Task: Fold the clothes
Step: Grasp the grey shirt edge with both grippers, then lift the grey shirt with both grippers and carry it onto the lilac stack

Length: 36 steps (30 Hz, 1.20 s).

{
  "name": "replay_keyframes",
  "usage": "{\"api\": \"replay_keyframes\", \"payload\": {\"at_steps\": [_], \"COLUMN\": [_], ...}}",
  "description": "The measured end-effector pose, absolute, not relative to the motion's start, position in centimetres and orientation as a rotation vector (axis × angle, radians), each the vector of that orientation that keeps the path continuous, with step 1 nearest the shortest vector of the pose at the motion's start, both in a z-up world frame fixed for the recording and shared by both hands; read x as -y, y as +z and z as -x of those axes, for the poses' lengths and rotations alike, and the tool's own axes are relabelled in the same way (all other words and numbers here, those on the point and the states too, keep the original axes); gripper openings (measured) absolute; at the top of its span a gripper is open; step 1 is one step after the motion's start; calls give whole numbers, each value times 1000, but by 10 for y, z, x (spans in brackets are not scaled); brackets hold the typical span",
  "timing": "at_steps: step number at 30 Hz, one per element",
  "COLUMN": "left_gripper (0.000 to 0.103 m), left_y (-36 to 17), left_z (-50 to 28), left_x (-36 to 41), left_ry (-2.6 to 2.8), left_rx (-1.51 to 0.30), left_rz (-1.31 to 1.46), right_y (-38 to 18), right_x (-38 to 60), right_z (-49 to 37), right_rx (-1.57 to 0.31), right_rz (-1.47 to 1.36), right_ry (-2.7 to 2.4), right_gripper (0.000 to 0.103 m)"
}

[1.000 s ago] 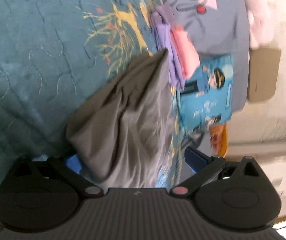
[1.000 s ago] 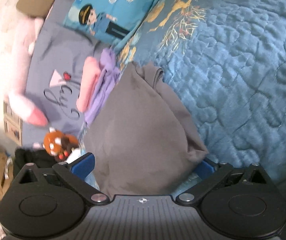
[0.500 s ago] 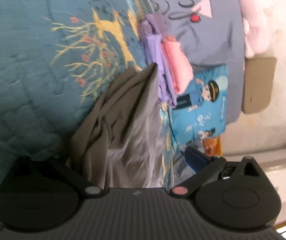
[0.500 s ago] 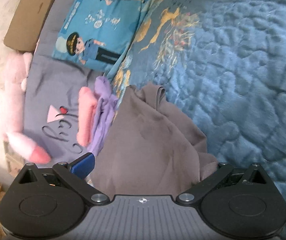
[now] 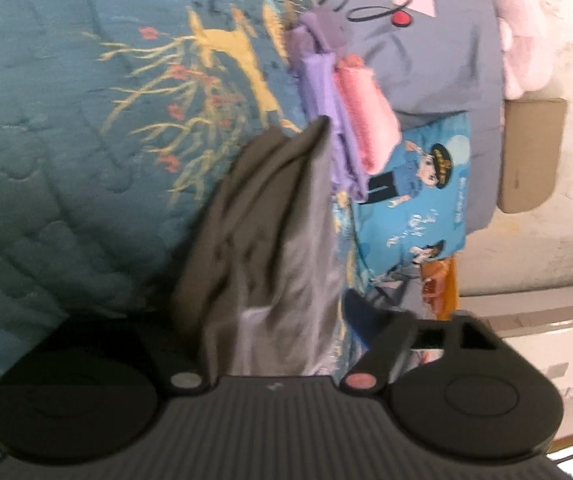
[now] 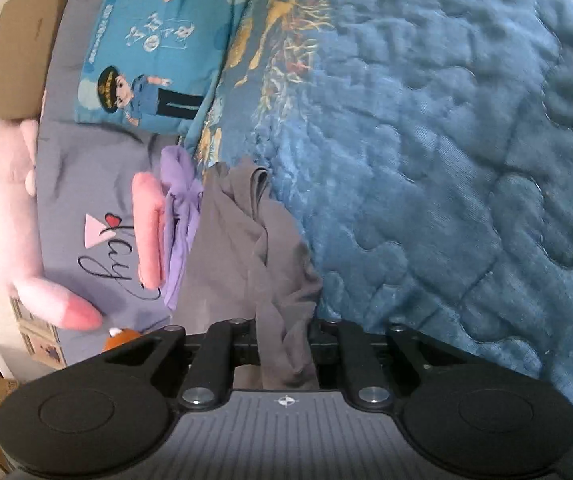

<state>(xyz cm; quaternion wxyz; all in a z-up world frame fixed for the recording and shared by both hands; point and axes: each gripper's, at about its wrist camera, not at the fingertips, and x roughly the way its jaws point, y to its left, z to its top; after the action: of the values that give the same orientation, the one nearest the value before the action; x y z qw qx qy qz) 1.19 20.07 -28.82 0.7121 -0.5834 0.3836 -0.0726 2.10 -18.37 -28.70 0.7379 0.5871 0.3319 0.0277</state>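
On quilted bedspread (image 6: 426, 140): right tongs (image 6: 286, 350) pinch crumpled grey garment (image 6: 242, 248); left tongs (image 5: 270, 336) spread.

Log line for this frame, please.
task: fold clothes | right gripper: shut on grey garment | left gripper: open around garment | surface: blue quilt

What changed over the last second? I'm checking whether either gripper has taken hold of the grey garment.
The right gripper closed on the grey garment, bunching it. The left gripper stayed open around its edge. The pink and purple folded clothes stayed put.
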Motion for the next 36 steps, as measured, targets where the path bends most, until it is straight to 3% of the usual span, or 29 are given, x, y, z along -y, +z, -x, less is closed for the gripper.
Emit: {"api": "replay_keyframes", "payload": {"at_steps": [1,2,6,14,26,36], "left_gripper": [37,29,19,15,15,14], "left_y": [-290,-292,-291,-249,-183,-145], "left_z": [-11,-11,-7,-2,-5,-13], "left_x": [-202,-203,-204,-191,-127,-85], "left_ry": [-145,-129,-124,-126,-85,-46], "left_rx": [-864,-878,-880,-866,-865,-828], "left_rz": [1295,1297,1283,1013,373,71], "right_y": [-284,-282,-272,-241,-202,-167], "right_x": [182,181,180,169,127,113], "right_z": [-22,-22,-23,-25,-24,-24], "right_rx": [-726,-725,-726,-713,-694,-611], "right_rz": [-1273,-1256,-1190,-936,-380,-212], "right_ry": [72,84,114,167,215,273], "right_gripper": [11,11,10,9,8,8]}}
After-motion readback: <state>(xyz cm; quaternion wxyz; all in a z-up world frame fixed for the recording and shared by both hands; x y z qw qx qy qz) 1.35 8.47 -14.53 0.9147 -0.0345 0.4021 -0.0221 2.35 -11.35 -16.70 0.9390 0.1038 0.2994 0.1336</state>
